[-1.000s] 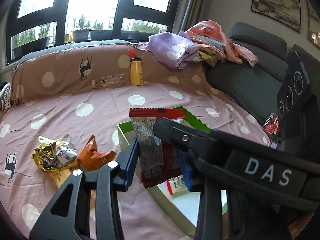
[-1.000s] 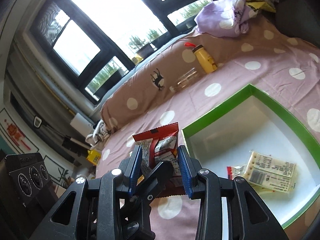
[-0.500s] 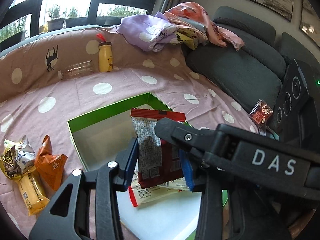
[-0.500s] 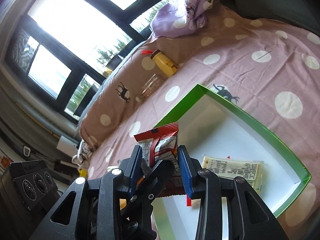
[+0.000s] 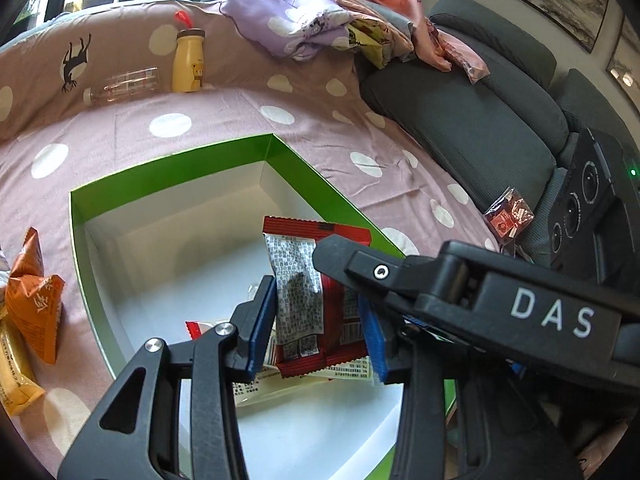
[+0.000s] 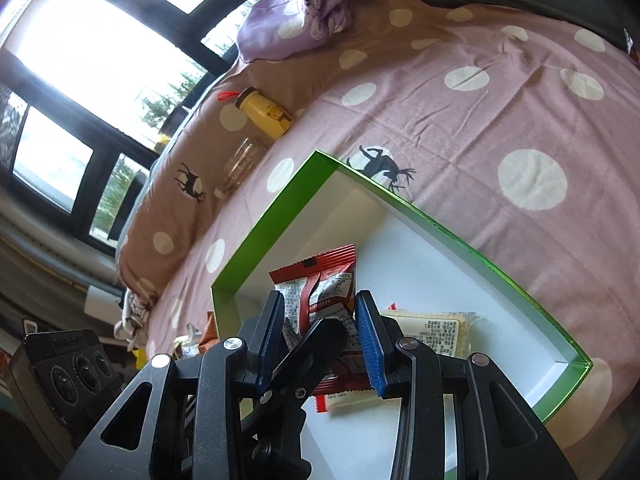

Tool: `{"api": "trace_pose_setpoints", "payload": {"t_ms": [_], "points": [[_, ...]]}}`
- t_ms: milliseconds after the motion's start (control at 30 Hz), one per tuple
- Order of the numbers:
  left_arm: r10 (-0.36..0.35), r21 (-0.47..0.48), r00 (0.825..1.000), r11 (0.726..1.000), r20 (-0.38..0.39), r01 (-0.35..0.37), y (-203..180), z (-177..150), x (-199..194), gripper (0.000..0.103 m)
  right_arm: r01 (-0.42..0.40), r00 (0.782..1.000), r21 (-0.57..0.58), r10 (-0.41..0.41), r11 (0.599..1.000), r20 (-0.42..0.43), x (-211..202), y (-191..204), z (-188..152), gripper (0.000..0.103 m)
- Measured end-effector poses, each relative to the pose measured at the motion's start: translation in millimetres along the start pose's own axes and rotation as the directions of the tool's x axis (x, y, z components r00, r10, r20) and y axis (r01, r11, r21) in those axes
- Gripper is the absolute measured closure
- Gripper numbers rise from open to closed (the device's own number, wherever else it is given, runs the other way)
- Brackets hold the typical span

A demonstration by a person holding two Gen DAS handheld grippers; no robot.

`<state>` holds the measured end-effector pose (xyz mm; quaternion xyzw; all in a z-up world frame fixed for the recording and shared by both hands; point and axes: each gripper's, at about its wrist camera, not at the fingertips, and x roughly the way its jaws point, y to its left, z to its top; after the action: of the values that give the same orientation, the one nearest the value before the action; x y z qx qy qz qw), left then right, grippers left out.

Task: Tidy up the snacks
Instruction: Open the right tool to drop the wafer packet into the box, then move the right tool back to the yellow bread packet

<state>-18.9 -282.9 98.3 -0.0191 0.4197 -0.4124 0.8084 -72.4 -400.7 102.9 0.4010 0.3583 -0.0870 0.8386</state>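
A red snack packet (image 5: 316, 300) with a grey printed back hangs between the blue pads of my left gripper (image 5: 316, 324), above the white inside of a green-rimmed box (image 5: 168, 158). The same packet (image 6: 320, 300) sits between the pads of my right gripper (image 6: 320, 336), and the other gripper's finger crosses in front. Which gripper pinches the packet is unclear; both stand close around it. A pale yellow cracker packet (image 6: 436, 328) lies in the box (image 6: 460, 236) under it.
Orange and yellow snack bags (image 5: 34, 300) lie left of the box on the pink polka-dot sheet (image 5: 224, 112). A yellow bottle (image 5: 188, 62), a clear bottle (image 5: 124, 84), piled clothes (image 5: 304, 20) and a grey sofa (image 5: 472, 112) with a red packet (image 5: 508, 218) are around.
Both grippers have moved with the red packet from beside the loose snacks to over the box. The packet now hangs lower, nearer the box floor.
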Motion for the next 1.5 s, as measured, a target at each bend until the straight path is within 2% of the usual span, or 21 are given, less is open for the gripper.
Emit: {"api": "trace_pose_setpoints", "payload": {"t_ms": [267, 433, 600, 633, 667, 700, 733, 833, 900, 933, 1100, 1200, 1367, 1500], "points": [[0.014, 0.002, 0.999, 1.000, -0.031, -0.014, 2, -3, 6, 0.064, 0.053, 0.998, 0.012, -0.053, 0.999, -0.034, 8, -5, 0, 0.063], [0.007, -0.007, 1.000, 1.000, -0.021, -0.007, 8, -5, -2, 0.064, 0.071, 0.997, 0.011, -0.070, 0.997, -0.010, 4, -2, 0, 0.063], [0.035, 0.011, 0.998, 0.999, 0.050, -0.036, 12, -8, -32, 0.061, 0.086, 0.996, -0.031, -0.084, 0.996, 0.040, -1, 12, -2, 0.047], [0.048, 0.011, 0.997, 0.999, 0.063, -0.049, 15, -9, -42, 0.058, 0.086, 0.995, -0.043, -0.084, 0.995, 0.046, -2, 15, -3, 0.044], [0.067, 0.010, 0.995, 0.998, 0.077, -0.068, 18, -10, -53, 0.049, 0.085, 0.995, -0.056, -0.082, 0.995, 0.054, -3, 21, -4, 0.040], [0.085, 0.010, 0.992, 0.996, 0.091, -0.086, 21, -11, -61, 0.045, 0.083, 0.995, -0.070, -0.078, 0.994, 0.062, -3, 26, -6, 0.039], [0.106, 0.012, 0.988, 0.994, 0.110, -0.108, 25, -12, -72, 0.045, 0.079, 0.995, -0.092, -0.073, 0.993, 0.071, -4, 33, -8, 0.035], [0.181, -0.003, 0.971, 0.983, 0.155, -0.183, 40, -16, -105, 0.039, 0.064, 0.995, -0.151, -0.051, 0.986, 0.086, -4, 53, -15, 0.030], [0.233, -0.037, 0.956, 0.972, 0.179, -0.230, 53, -18, -128, 0.027, 0.055, 0.995, -0.192, -0.037, 0.980, 0.096, -3, 66, -20, 0.026], [0.254, -0.054, 0.948, 0.967, 0.192, -0.248, 60, -20, -138, 0.025, 0.052, 0.995, -0.214, -0.032, 0.975, 0.099, -2, 72, -23, 0.024], [0.348, -0.175, 0.903, 0.934, 0.251, -0.311, 97, -40, -180, 0.011, 0.052, 0.994, -0.320, -0.018, 0.946, 0.107, 4, 106, -42, 0.021], [0.388, -0.268, 0.882, 0.909, 0.267, -0.318, 122, -50, -193, 0.008, 0.056, 0.995, -0.382, -0.018, 0.923, 0.101, 12, 124, -56, 0.018], [0.498, -0.389, 0.842, 0.832, 0.207, -0.396, 162, -63, -201, 0.008, 0.071, 0.997, -0.453, -0.045, 0.889, 0.068, 33, 143, -75, 0.017], [0.604, -0.433, 0.781, 0.754, 0.162, -0.493, 183, -73, -213, 0.008, 0.071, 0.997, -0.471, -0.058, 0.880, 0.041, 46, 150, -85, 0.017]]}}
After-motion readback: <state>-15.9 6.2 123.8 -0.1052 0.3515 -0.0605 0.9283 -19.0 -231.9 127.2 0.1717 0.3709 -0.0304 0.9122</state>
